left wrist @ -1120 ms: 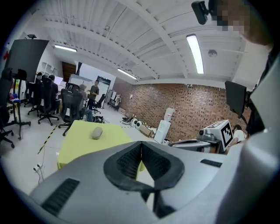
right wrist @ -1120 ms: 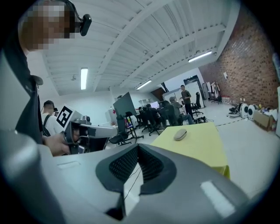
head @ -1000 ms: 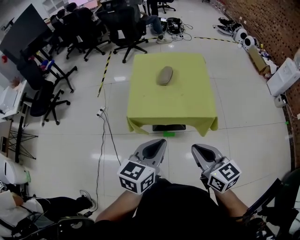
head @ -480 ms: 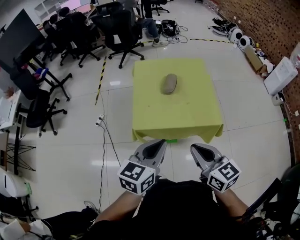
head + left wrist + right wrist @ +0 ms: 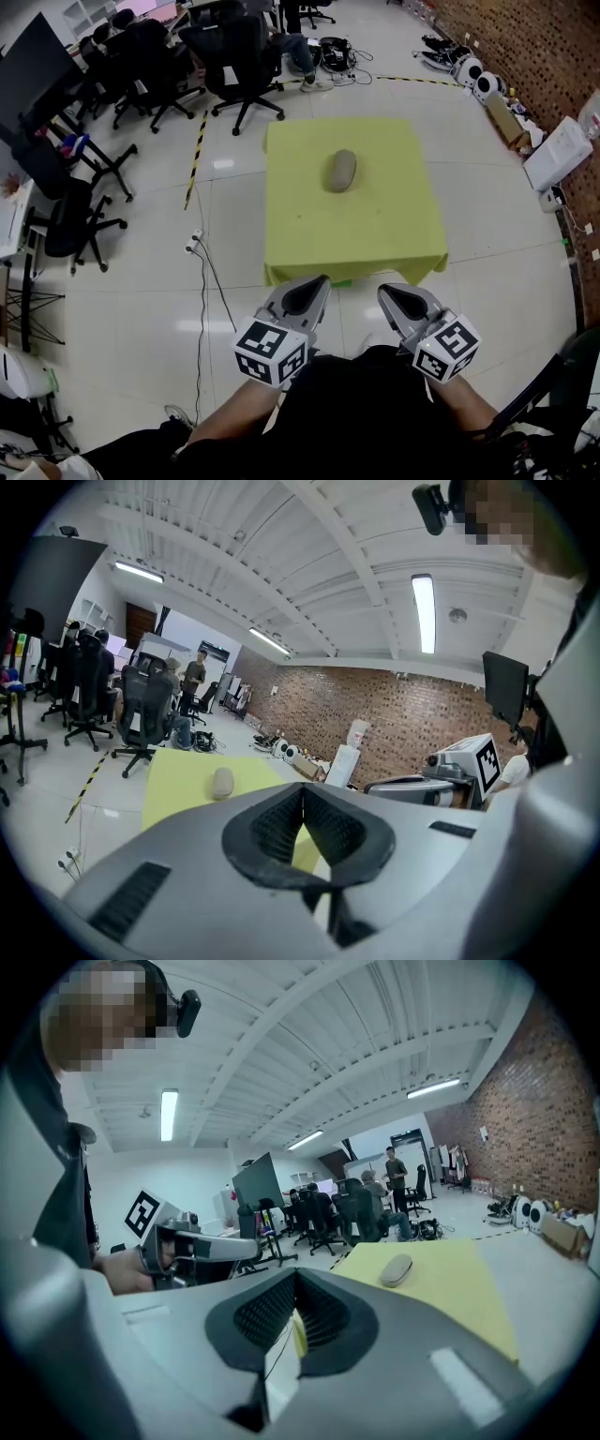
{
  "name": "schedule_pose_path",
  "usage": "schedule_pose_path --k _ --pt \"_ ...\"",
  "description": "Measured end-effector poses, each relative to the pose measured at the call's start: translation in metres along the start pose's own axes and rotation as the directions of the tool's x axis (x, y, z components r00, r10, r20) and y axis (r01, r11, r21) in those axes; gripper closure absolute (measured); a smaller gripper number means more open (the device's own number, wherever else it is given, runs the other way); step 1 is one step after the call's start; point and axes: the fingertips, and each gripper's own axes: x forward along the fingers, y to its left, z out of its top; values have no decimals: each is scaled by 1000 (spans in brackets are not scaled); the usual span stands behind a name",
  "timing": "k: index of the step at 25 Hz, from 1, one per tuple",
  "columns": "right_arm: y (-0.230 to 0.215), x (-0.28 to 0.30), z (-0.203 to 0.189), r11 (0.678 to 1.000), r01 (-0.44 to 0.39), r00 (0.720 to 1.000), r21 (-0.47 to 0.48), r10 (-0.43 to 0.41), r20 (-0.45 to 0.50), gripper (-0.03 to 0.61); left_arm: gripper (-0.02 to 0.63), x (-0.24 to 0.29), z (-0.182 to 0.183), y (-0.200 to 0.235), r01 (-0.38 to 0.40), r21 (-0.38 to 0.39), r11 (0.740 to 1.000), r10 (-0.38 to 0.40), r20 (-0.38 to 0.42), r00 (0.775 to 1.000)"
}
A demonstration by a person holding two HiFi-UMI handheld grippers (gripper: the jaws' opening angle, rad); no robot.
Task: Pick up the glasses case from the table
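Observation:
A grey oval glasses case [image 5: 340, 170] lies on the far half of a small table with a yellow cloth [image 5: 375, 230]. It also shows in the left gripper view, case [image 5: 222, 782] on the cloth [image 5: 173, 785], and in the right gripper view, case [image 5: 397, 1269] on the cloth [image 5: 464, 1293]. My left gripper [image 5: 317, 282] and right gripper [image 5: 383, 292] hang side by side just short of the table's near edge, well away from the case. Both are shut with nothing between the jaws, as the left gripper [image 5: 302, 795] and right gripper [image 5: 296, 1284] show in their own views.
Black office chairs [image 5: 230, 52] crowd the floor beyond and left of the table. A cable with a power strip [image 5: 194, 244] runs along the floor at the table's left. Boxes and white devices [image 5: 558, 155] line the brick wall at the right.
Both grippers and the head have come closer to the table: its near edge now sits right at the gripper tips. The jaws stay shut and the case has not moved.

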Motion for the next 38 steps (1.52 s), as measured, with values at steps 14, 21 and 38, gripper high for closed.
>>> schedule_pose_path --k 14,21,38 --pt "-51 24 24 992 -124 992 4 124 4 577 606 40 28 12 -116 -7 993 117 25 993" --pt "-98 26 26 985 -170 985 35 169 11 577 606 73 36 9 -188 1 982 188 20 982" --pt "-182 22 39 960 -273 962 60 273 10 577 606 145 50 -1 -314 4 950 314 -6 950"
